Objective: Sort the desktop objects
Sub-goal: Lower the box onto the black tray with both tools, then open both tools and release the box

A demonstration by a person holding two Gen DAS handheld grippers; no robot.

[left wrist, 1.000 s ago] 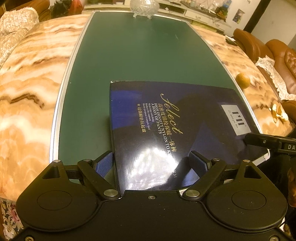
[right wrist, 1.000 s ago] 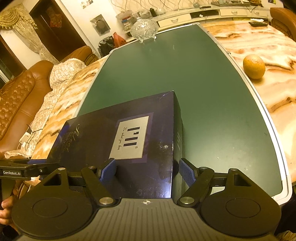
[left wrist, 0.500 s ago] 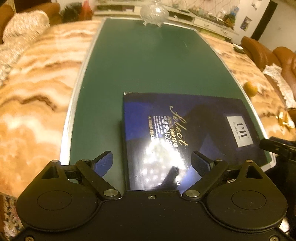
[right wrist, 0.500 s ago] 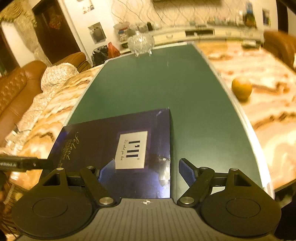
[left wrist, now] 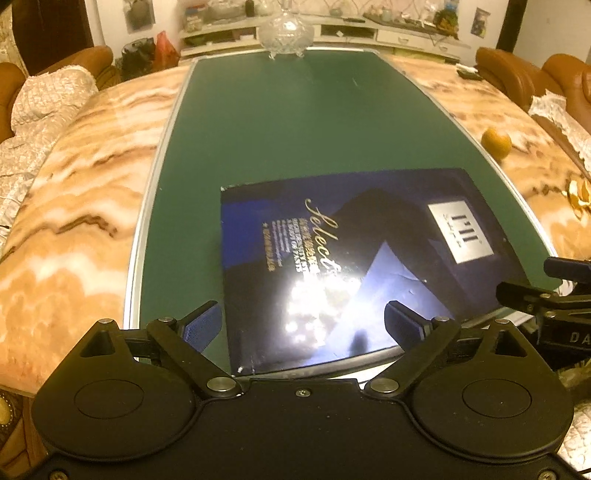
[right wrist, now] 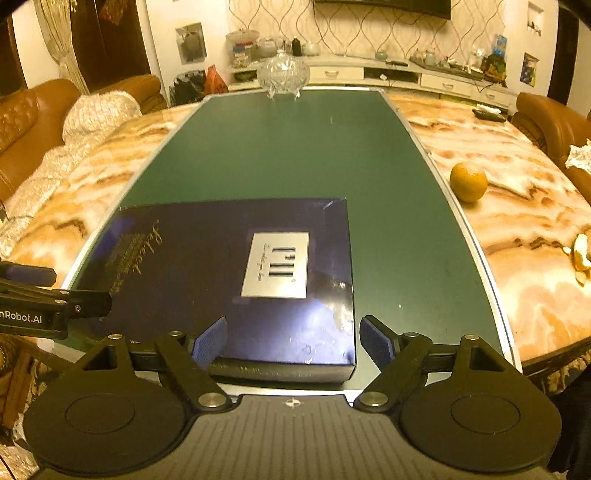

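Both grippers, left (left wrist: 303, 325) and right (right wrist: 291, 341), are opening and backing off the box (left wrist: 354, 266), now released at the mat's (left wrist: 295, 129) six o'clock edge.

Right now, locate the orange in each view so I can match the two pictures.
Left wrist view: the orange sits at the right edge, on the marble just beyond the green mat.
Right wrist view: the orange sits right of centre, on the marble beside the mat's right border.
Shared landmark: the glass bowl at the mat's far end, top centre in both.
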